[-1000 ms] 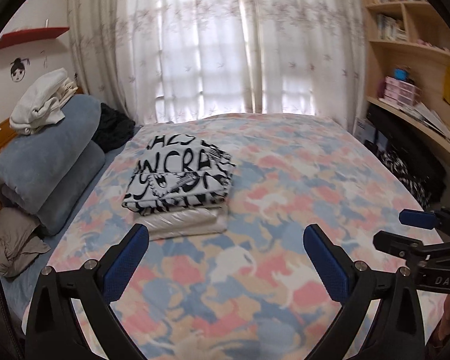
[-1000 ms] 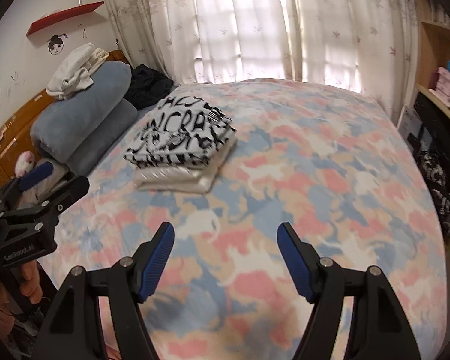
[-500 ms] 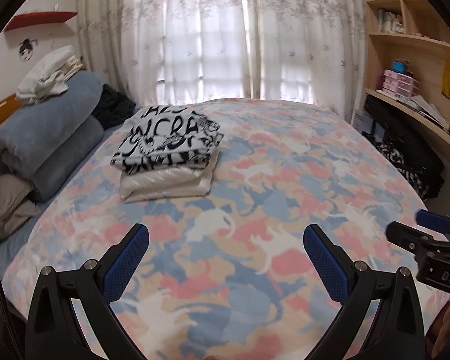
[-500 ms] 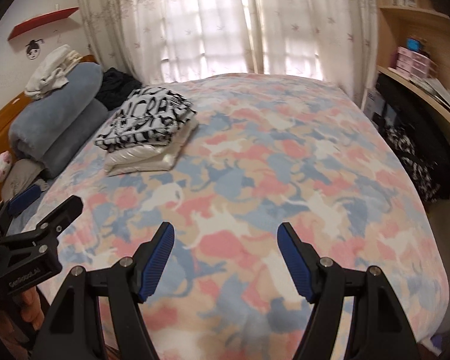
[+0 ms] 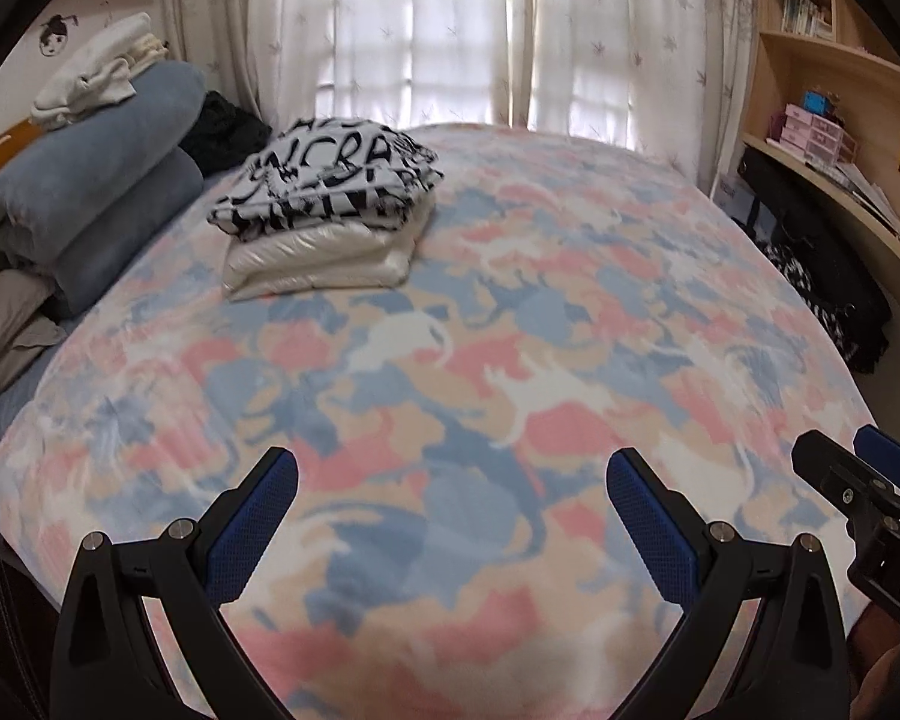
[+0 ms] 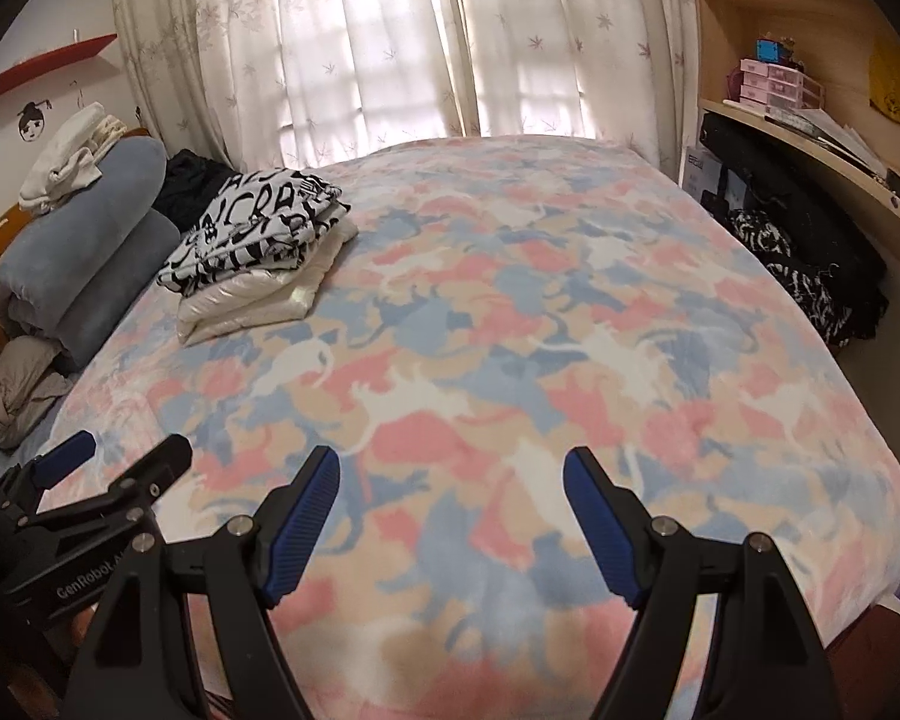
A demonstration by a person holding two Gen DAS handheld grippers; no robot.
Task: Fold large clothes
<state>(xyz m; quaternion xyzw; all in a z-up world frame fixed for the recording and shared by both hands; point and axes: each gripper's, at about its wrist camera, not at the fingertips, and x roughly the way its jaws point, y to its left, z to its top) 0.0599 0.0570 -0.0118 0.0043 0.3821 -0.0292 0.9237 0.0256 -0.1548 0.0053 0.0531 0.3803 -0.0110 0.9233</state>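
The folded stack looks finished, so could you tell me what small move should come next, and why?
Probably swing both grippers toward the dark clothes heaped right of the bed: left gripper and right gripper are open and empty, and the stack sits folded.

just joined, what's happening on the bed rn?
Nothing is being handled. The left gripper and right gripper both hang open and empty over the patterned blanket. Two folded garments sit stacked near the rolled blue bedding: a black-and-white printed top on a shiny white jacket.
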